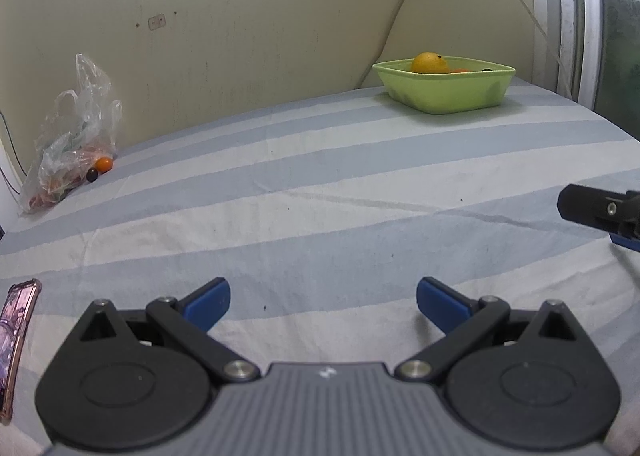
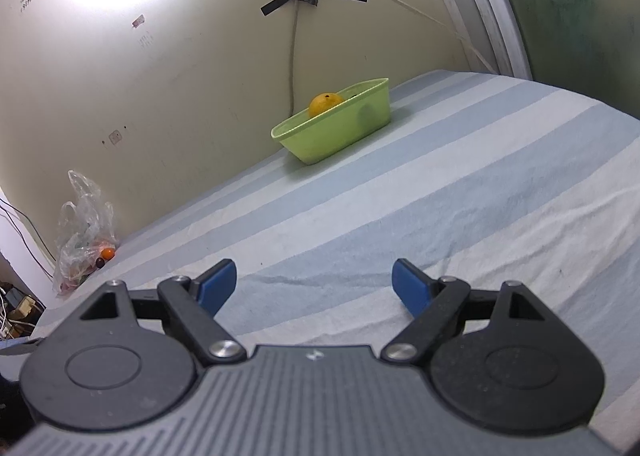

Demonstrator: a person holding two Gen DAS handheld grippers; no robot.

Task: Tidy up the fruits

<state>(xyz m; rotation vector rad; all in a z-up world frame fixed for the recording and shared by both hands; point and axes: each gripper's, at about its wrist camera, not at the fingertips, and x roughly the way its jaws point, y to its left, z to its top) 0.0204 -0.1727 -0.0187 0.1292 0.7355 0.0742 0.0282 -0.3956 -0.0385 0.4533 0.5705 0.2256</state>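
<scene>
Both tongs are sitting wide open and gripping nothing: left tongs (image 1: 323, 302), right tongs (image 2: 314, 283), blue pads apart over bare sheet.

Landmark is the green bin (image 1: 444, 90), standing on the striped bed sheet (image 1: 320, 184) close to the wall. An orange (image 1: 430, 62) is already lying inside it, showing above the rim, with something smaller beside it that I can't make out.

Loose fruit is lying far left of the bin, also along the wall: a small orange fruit (image 1: 104, 164) and a dark oval one (image 1: 92, 175), touching or nearly so, just beside the mouth of a clear plastic bag (image 1: 76, 136) that is holding more reddish pieces.

Key relation: the fruit is lying ahead and left of both tongs, well apart from them; the left tongs look nearer, so my guess is that hand is making the pick. The dark fruit's long axis seems near upright, though it is too small to be sure.

Handling, my judgement:
- Both fruits are smooth, round and likely to roll.
- Bag is crinkly thin film.
- Bin is rigid plastic with slanted walls.
- Sheet is soft and wrinkled.

A phone (image 1: 18, 340) in a pink case is lying at the near left.
</scene>
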